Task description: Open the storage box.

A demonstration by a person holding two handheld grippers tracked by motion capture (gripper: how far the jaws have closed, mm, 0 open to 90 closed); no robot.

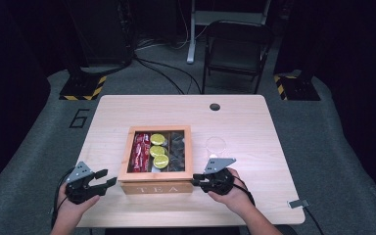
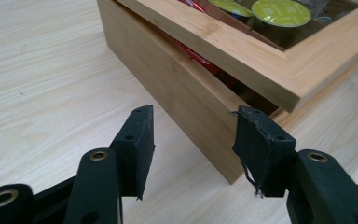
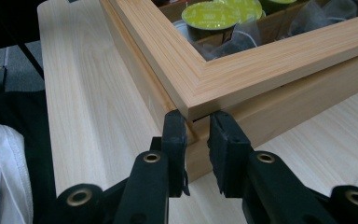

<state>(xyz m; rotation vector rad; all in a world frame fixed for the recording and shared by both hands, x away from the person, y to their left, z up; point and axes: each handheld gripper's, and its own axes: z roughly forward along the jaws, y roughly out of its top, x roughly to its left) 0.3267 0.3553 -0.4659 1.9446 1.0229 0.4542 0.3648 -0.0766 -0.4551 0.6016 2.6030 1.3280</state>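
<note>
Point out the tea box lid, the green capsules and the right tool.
tea box lid (image 3: 223, 79), right gripper view, frame corner.
green capsules (image 1: 158, 150), high view, middle capsule's top.
right tool (image 3: 196, 140), right gripper view, between fingertips.

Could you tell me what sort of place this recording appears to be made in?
Probably a lab or studio set up for recording, not a home: a lone wooden table on grey carpet, hazard-striped stand bases, loose cables and a folding chair against dark surroundings.

Wooden tea box (image 1: 155, 183), glass-windowed lid slightly ajar, mid-table.
</note>
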